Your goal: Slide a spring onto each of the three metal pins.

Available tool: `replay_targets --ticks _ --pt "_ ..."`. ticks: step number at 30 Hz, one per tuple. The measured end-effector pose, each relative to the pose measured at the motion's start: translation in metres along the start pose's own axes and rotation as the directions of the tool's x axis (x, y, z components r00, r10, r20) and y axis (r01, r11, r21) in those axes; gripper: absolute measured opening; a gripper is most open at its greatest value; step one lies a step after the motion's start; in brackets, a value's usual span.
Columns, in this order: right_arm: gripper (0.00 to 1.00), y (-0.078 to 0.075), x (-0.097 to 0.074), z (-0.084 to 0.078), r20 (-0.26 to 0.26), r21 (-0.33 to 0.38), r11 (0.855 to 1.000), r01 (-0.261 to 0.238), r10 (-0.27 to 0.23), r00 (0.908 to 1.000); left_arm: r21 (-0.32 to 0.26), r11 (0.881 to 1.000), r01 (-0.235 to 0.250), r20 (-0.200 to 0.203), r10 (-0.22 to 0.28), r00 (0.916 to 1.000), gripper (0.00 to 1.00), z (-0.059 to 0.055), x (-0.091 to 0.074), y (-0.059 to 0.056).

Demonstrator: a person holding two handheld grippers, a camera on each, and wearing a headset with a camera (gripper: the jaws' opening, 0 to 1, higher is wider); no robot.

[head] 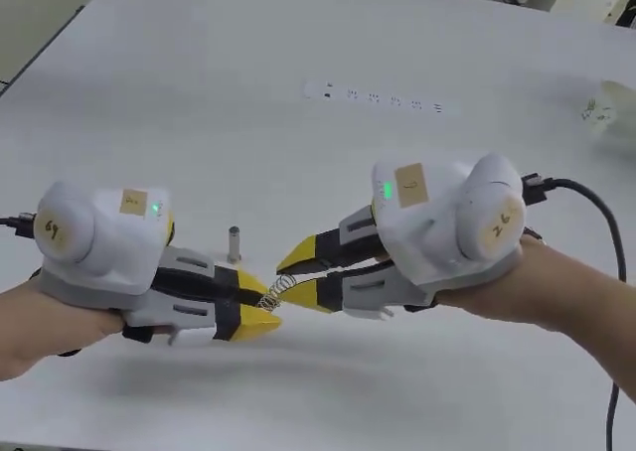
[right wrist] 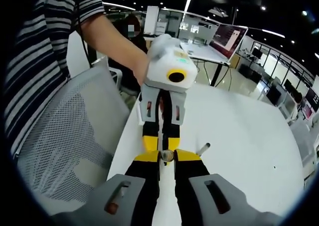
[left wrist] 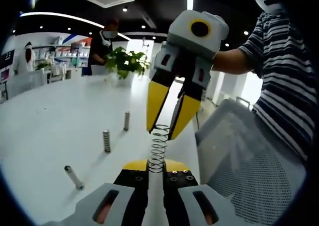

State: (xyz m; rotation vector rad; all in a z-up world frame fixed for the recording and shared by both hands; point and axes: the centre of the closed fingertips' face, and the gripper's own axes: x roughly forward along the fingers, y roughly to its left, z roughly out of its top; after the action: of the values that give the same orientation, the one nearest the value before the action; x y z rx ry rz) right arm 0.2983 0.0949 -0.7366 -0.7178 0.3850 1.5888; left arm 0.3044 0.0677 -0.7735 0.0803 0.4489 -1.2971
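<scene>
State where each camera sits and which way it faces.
Head view: on the headset, looking down at the table, left hand, right hand, left gripper and right gripper.
Left gripper view: on the left gripper, facing the right gripper and striped shirt.
Right gripper view: on the right gripper, facing back at the left gripper and striped shirt.
All three share the spring.

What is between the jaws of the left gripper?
The near end of a spring, clamped. How far it reaches in between the jaws is covered.

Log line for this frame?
left gripper: shut on spring | right gripper: astride spring's other end, grip unclear | pin: upright
</scene>
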Motion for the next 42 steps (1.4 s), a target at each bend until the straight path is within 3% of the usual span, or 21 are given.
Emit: replay_targets --ticks 10,21,32,42 --pt "0.07 0.003 0.006 0.013 -0.001 -0.08 0.997 0.022 -0.022 0.9998 0.013 1.0 0.001 0.009 -0.001 1.0 0.02 0.005 0.004 -0.002" --pt "0.07 0.003 0.006 0.011 -0.017 -0.167 0.985 0.049 -0.053 0.9985 -0.004 1.0 -0.016 0.005 0.016 0.9999 0.02 0.003 0.003 0.002" --pt "0.07 0.001 0.006 0.013 -0.01 -0.175 0.983 0.056 -0.059 0.9982 -0.03 0.999 -0.019 0.003 0.019 0.9998 0.03 0.002 0.002 0.001" --pt "0.07 -0.002 0.005 0.016 -0.014 -0.208 0.975 0.078 -0.083 0.9965 -0.043 0.998 -0.034 -0.022 0.033 0.9992 0.11 -0.005 0.001 0.001"
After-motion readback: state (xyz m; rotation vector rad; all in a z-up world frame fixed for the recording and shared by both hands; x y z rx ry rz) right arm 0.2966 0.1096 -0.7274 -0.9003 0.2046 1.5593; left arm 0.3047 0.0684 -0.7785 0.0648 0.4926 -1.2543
